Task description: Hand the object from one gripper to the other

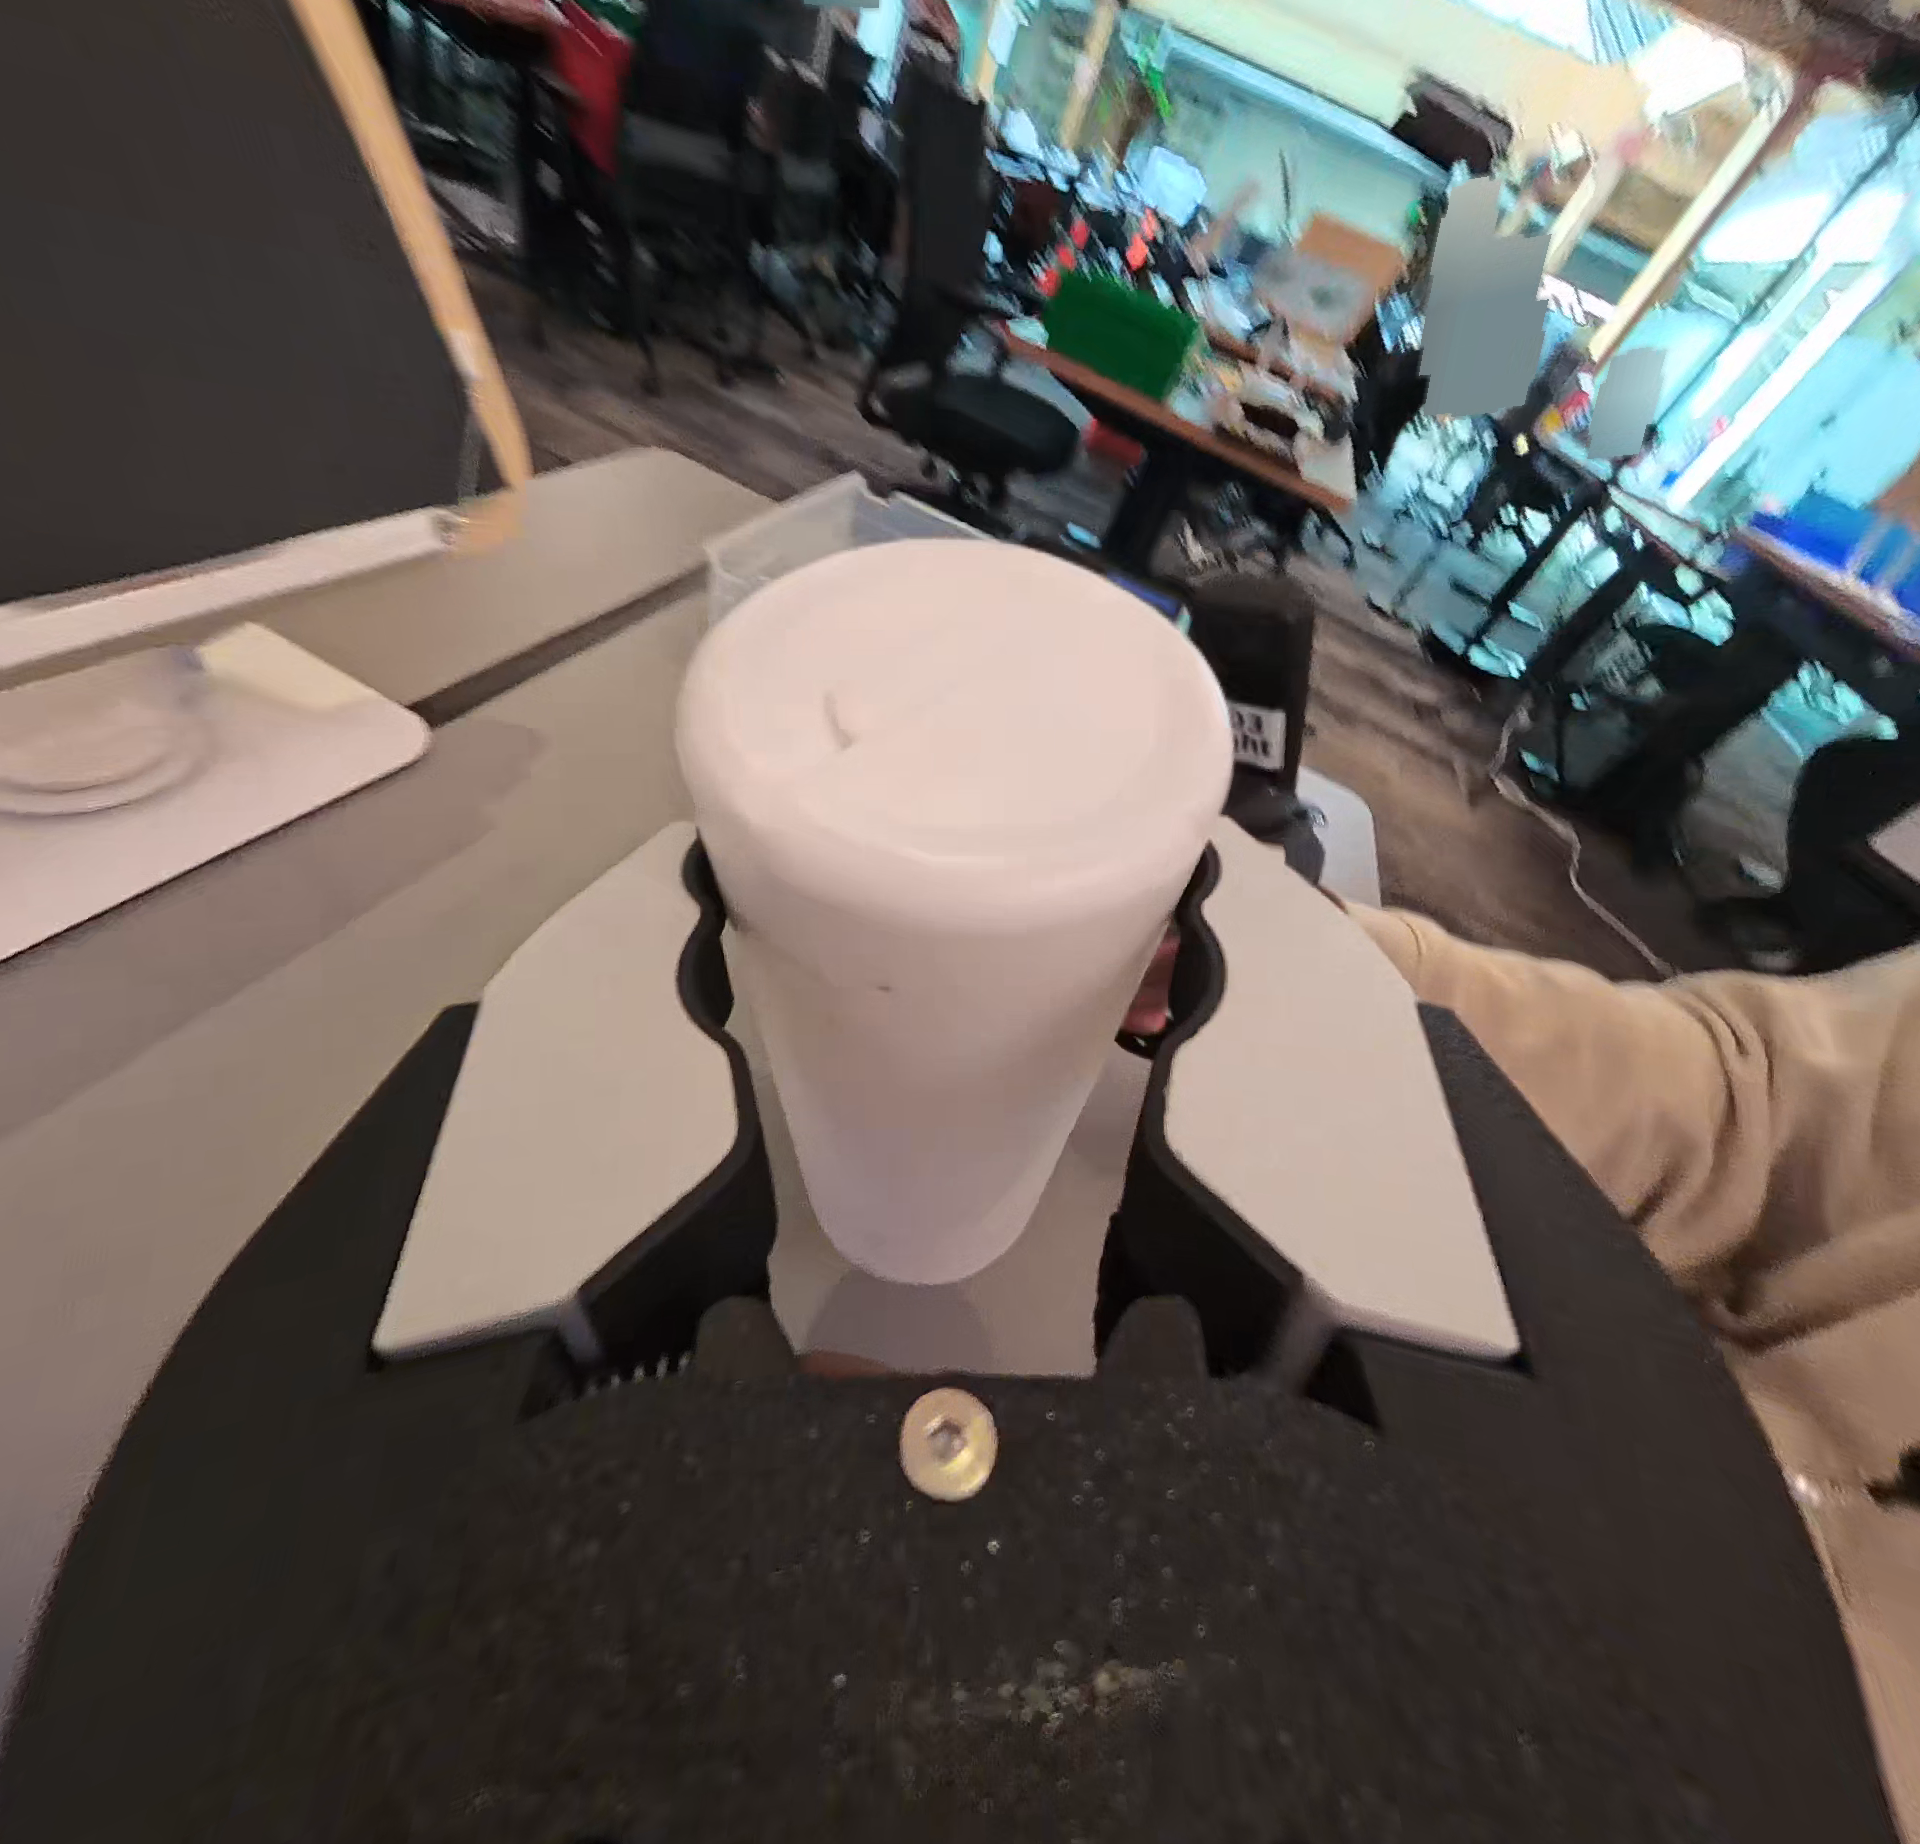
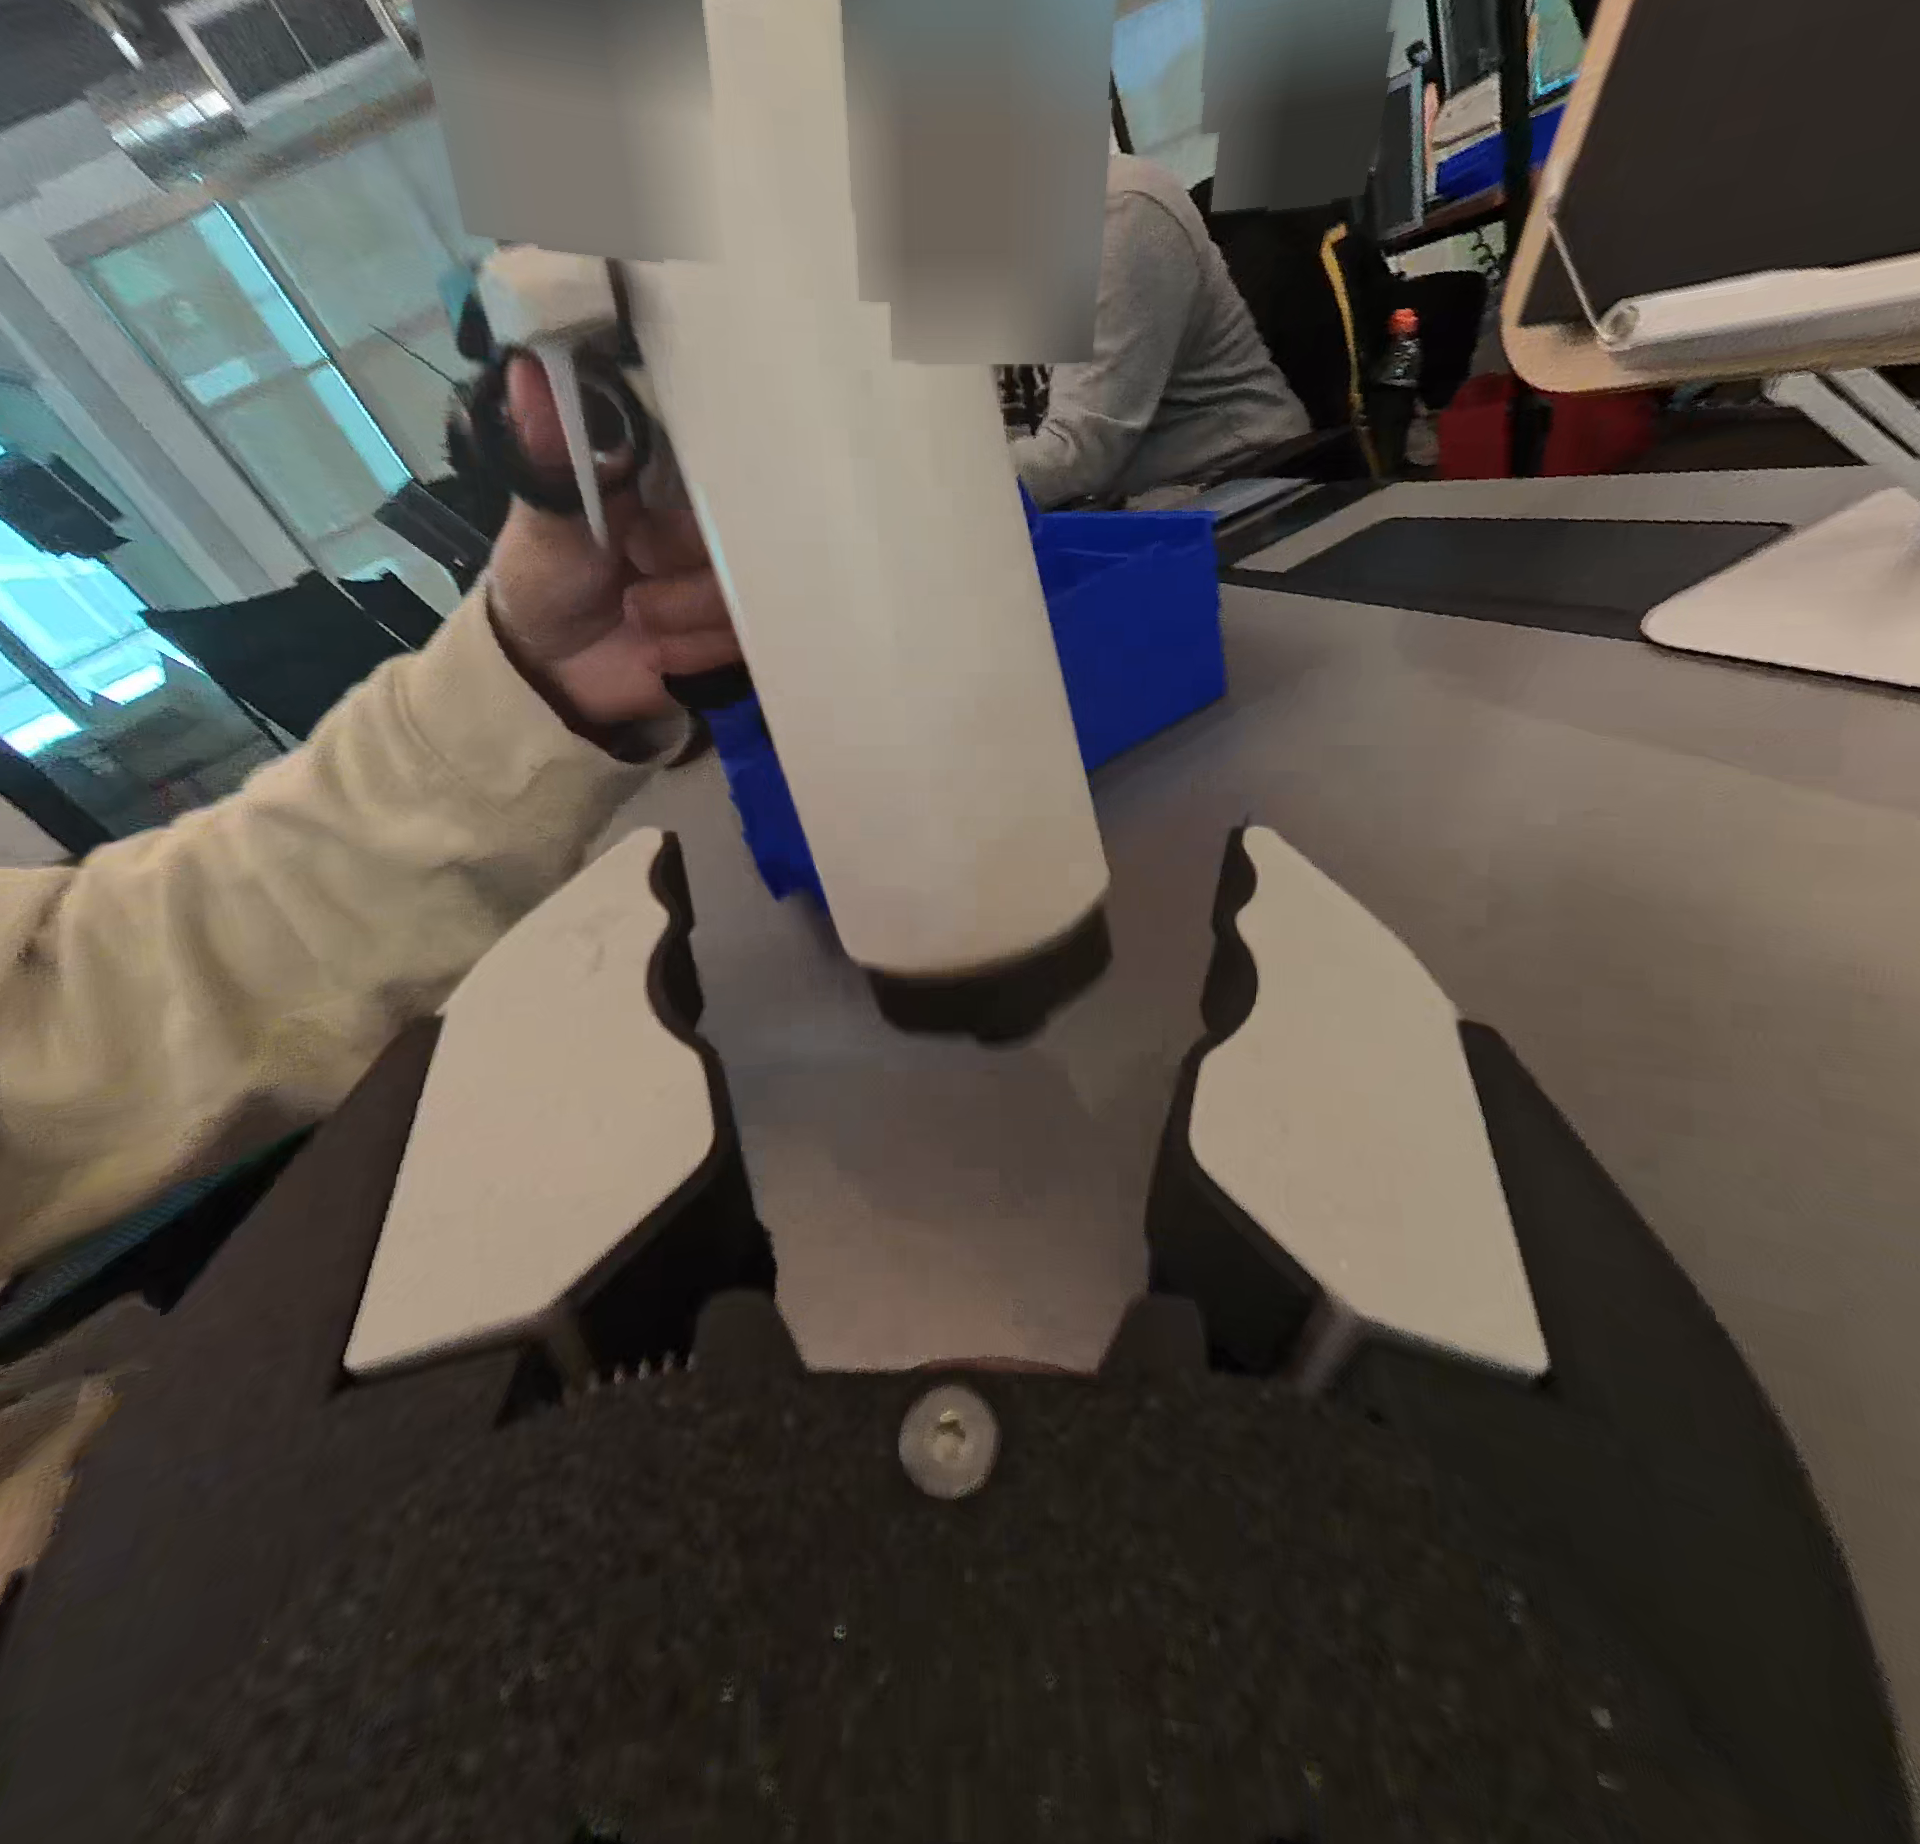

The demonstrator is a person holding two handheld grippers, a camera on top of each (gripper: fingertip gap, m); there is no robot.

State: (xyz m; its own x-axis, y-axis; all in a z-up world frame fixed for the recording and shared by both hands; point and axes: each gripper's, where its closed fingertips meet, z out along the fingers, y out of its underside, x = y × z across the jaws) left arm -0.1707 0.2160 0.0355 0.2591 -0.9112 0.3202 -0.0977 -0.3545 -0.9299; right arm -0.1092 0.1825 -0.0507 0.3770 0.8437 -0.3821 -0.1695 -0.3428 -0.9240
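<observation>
White cylinder [image 1: 951, 859], blue bin [image 2: 1132, 620], beige sleeve [image 2: 260, 921].

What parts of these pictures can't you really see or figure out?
- Left wrist view: the white bottle, shut in the left gripper, hides most of the right gripper behind it.
- Right wrist view: grey patches cover the bottle's upper part, and the bottle hides the left gripper's fingers.
- Right wrist view: the bottle and a hand cover much of the blue bin.
- Both views: the background room is blurred.
- Right gripper: open, empty.
</observation>
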